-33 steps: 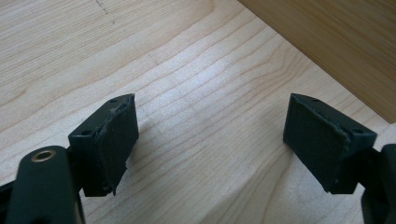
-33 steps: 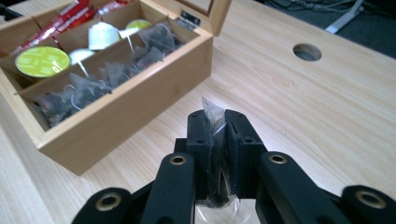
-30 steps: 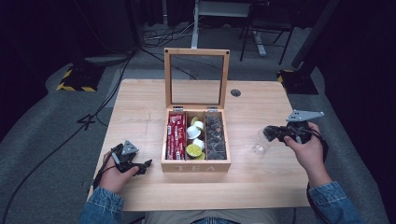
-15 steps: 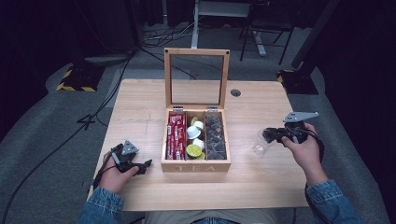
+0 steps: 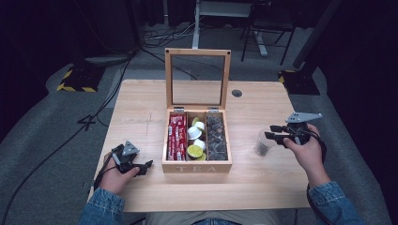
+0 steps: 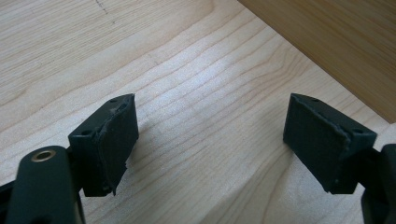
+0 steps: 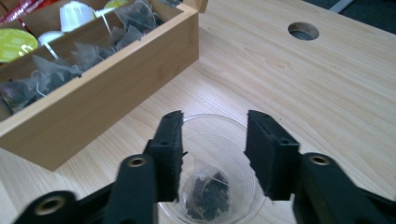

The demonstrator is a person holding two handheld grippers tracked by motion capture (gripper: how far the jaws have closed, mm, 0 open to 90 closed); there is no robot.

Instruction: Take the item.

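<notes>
A clear plastic cup (image 7: 219, 168) stands upright on the tabletop (image 5: 263, 187), just to the right of the wooden tea box (image 5: 197, 166) in the high view, and a dark pyramid tea bag (image 7: 208, 196) lies at its bottom. The right gripper (image 7: 214, 144) hovers directly over the cup's mouth; its two fingers (image 7: 170, 144) have just been opening and now stand partway apart, one to each side of the bag as seen from above, pressing on nothing. The bag sits below them in the cup, clear of both pads. In the earlier high views the same gripper was over the cup with its fingers drawn together; its place has hardly changed. The left gripper (image 5: 136, 165) rests low on the tabletop near the box's front left corner, its fingers (image 6: 114, 140) spread wide with only bare wood between them, and it has not moved since the earlier views. The box's glass lid (image 5: 197, 77) stands open, with red sachets, capsules and dark tea bags in its three compartments.
</notes>
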